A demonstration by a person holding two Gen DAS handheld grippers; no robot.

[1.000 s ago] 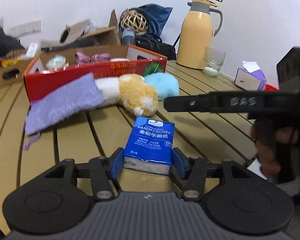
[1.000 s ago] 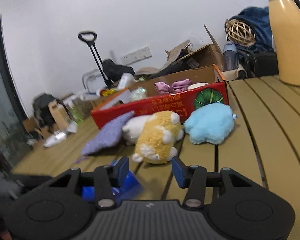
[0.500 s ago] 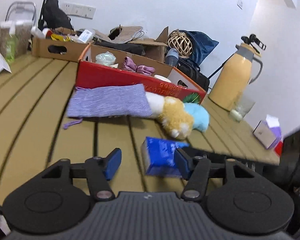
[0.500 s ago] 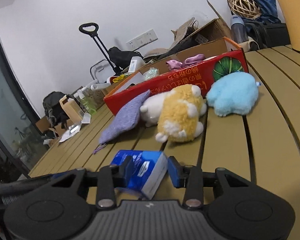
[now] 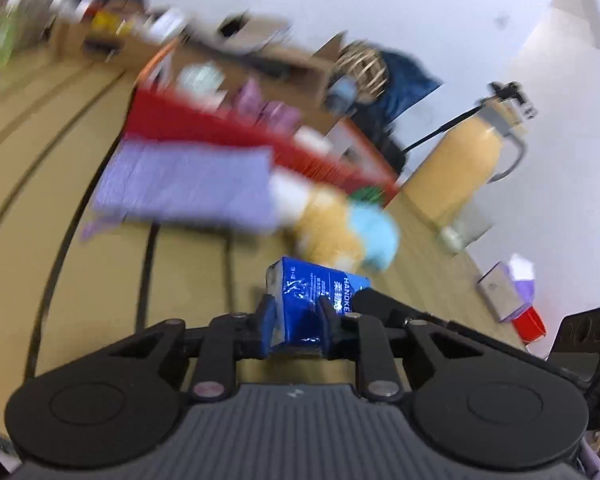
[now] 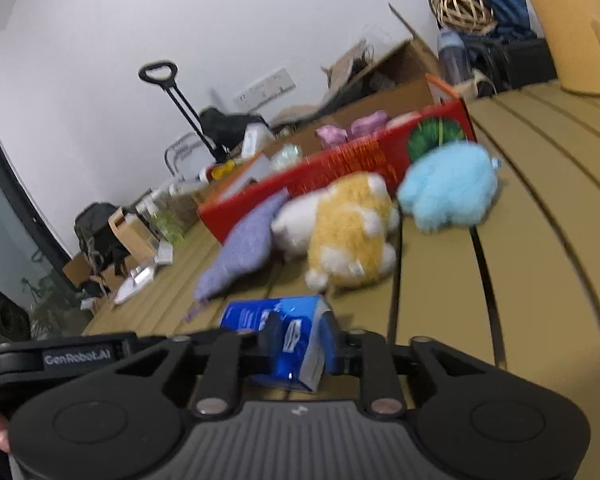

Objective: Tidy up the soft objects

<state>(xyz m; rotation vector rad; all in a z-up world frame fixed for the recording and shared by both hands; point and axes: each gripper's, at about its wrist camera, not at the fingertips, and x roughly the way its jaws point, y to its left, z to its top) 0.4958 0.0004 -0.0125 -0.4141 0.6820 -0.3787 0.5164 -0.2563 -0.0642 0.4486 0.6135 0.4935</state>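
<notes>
Tissue pack (image 5: 314, 302), blue, marked HANDKERCHIEF, sits between the blue pads of both tools at once. Left tool (image 5: 296, 322) is closed on the pack's near end; the pads press both sides. Right tool (image 6: 298, 346) also has its pads against the same pack (image 6: 284, 334), from the opposite direction, so both appear to grip it. Whether the pack rests on the counter (image 6: 540, 240) or is lifted just clear cannot be told; the left view is blurred.

Key relation: the pack's long axis runs forward from the left tool, pointing toward the soft toys and the red box (image 6: 340, 160) beyond. The yellow plush (image 6: 348, 232), blue plush (image 6: 448, 188) and purple cloth (image 6: 244, 248) lie against the box's front wall, between pack and box.

Judgement: one tool should release before transfer; the box opening lies ahead and above the plush row, so the pack must clear them.
</notes>
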